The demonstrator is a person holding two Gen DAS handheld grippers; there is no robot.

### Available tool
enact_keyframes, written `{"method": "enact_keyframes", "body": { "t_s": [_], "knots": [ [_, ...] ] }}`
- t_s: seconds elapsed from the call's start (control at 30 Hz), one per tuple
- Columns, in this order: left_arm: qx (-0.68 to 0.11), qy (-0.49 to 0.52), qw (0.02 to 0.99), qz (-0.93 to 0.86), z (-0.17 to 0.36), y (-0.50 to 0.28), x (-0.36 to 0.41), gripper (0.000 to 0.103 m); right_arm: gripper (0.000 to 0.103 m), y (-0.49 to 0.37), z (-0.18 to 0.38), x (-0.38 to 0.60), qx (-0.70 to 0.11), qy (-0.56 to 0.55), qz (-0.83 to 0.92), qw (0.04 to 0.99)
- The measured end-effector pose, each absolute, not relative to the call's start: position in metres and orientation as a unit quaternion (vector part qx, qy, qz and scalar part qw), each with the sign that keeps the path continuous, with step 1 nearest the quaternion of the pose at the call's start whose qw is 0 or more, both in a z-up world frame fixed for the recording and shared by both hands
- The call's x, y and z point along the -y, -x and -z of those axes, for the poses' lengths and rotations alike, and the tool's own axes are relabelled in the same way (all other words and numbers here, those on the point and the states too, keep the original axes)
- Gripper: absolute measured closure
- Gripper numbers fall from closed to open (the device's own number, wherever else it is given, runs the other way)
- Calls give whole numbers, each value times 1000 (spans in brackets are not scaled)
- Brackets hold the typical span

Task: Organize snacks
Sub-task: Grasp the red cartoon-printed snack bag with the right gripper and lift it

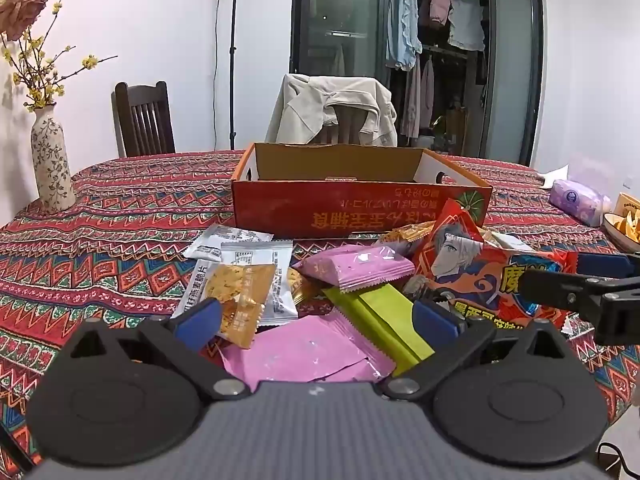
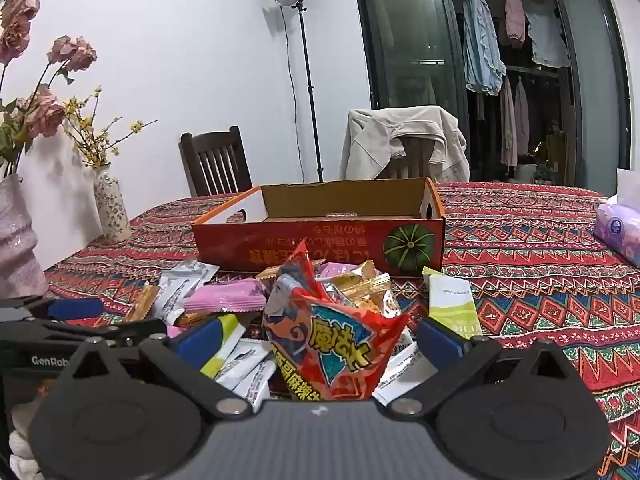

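A pile of snack packets lies on the patterned tablecloth in front of an open red cardboard box (image 1: 360, 212), also in the right wrist view (image 2: 320, 240). My left gripper (image 1: 316, 320) is open over pink packets (image 1: 304, 352) and a green packet (image 1: 384, 320), with a golden packet (image 1: 240, 300) by its left finger. My right gripper (image 2: 320, 340) is open, its fingers on either side of a red anime-print bag (image 2: 332, 340), not closed on it. That bag (image 1: 480, 276) and the right gripper's finger (image 1: 576, 284) show at the right of the left wrist view.
A floral vase (image 1: 52, 168) stands at the table's left; a pink vase (image 2: 16, 240) is nearer. A purple tissue pack (image 1: 576, 200) and a bowl of chips (image 1: 624, 228) sit at the right. Chairs stand behind the table.
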State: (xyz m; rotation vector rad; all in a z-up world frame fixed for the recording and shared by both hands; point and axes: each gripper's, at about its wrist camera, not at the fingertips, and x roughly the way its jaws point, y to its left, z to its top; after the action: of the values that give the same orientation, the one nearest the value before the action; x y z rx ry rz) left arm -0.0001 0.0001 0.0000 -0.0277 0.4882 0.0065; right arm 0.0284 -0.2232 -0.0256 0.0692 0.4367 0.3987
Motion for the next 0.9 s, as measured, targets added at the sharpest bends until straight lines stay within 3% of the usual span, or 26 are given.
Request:
{"method": "enact_keyframes", "body": {
  "t_s": [0.9],
  "knots": [
    [-241, 14, 970, -2, 2, 3, 0, 0, 0, -28, 26, 223, -217, -35, -198, 955]
  ]
}}
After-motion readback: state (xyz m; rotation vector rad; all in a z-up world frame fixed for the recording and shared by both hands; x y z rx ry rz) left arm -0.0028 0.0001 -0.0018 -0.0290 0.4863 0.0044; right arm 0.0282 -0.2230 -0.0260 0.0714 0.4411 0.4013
